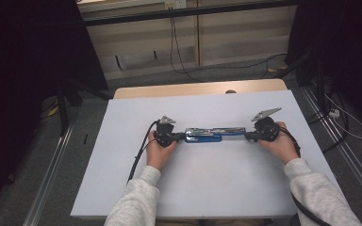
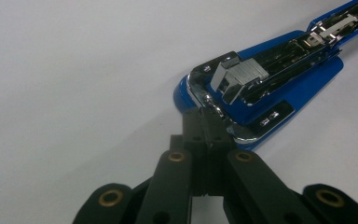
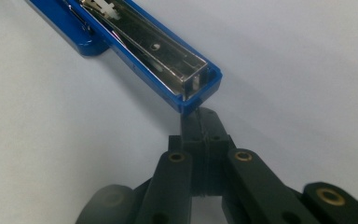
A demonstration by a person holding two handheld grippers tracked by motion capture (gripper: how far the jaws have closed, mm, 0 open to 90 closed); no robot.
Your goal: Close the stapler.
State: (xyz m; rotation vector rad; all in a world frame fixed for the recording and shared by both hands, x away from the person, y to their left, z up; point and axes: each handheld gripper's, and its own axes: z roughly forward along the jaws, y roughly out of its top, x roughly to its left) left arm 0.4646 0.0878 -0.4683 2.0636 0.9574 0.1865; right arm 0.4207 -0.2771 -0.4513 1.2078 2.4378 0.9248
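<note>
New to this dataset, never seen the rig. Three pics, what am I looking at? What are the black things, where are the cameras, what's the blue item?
No robot arm here: a person at a table holds a handheld gripper in each hand. The high view looks down from above the person's side; the sleeves come in from the bottom, with the left gripper on the left and the right gripper on the right. The other two pictures come from cameras riding on each gripper, looking along its own two black jaws.

On the white table lies one thing: a blue stapler, swung open flat so its chrome staple channel faces up. Each gripper meets one end of it. In both gripper views the jaws are closed together, their tips at the stapler's end; whether they pinch its edge or just touch it I can't tell.
</note>
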